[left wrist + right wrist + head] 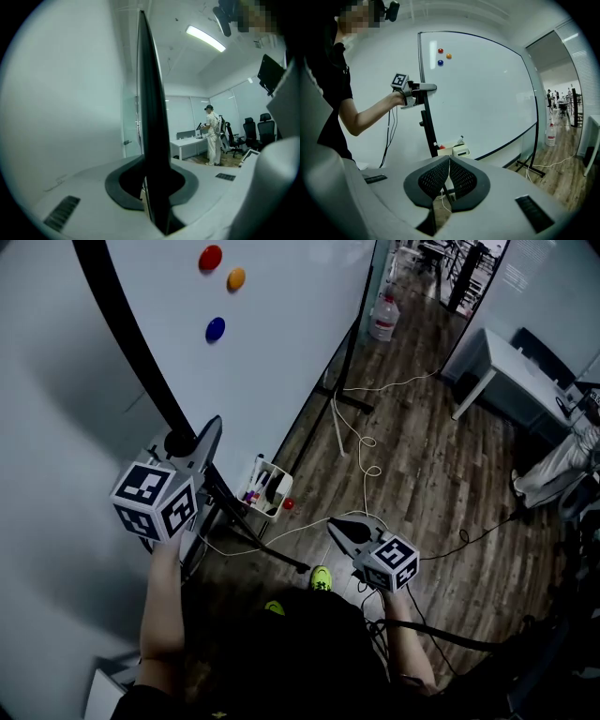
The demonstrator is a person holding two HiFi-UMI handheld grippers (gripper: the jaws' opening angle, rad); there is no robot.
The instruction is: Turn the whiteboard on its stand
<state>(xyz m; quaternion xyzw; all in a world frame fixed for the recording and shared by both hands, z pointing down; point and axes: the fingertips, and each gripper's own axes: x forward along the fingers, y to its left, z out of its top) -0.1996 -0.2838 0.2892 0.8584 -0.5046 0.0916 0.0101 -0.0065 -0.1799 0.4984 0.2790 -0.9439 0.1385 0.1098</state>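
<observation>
The whiteboard [281,343] stands on a black wheeled stand [349,352], its black frame [131,334] running down the left of the head view. My left gripper [206,434] is shut on that frame edge. In the left gripper view the black frame [152,131] passes between the jaws of the left gripper [157,201], with the white board face [70,93] to the left. The right gripper view shows the whiteboard [487,93] and the left gripper [426,87] on its left edge. My right gripper [337,527] hangs low over the floor, shut and empty [449,161].
Three magnets [217,282] stick on the board. A pen box [265,486] hangs by the stand, with a red ball [289,504] on the floor. Cables [361,446] lie across the wood floor. A water bottle [382,317] and white desk [516,362] stand farther off. A person [212,133] stands at a distant desk.
</observation>
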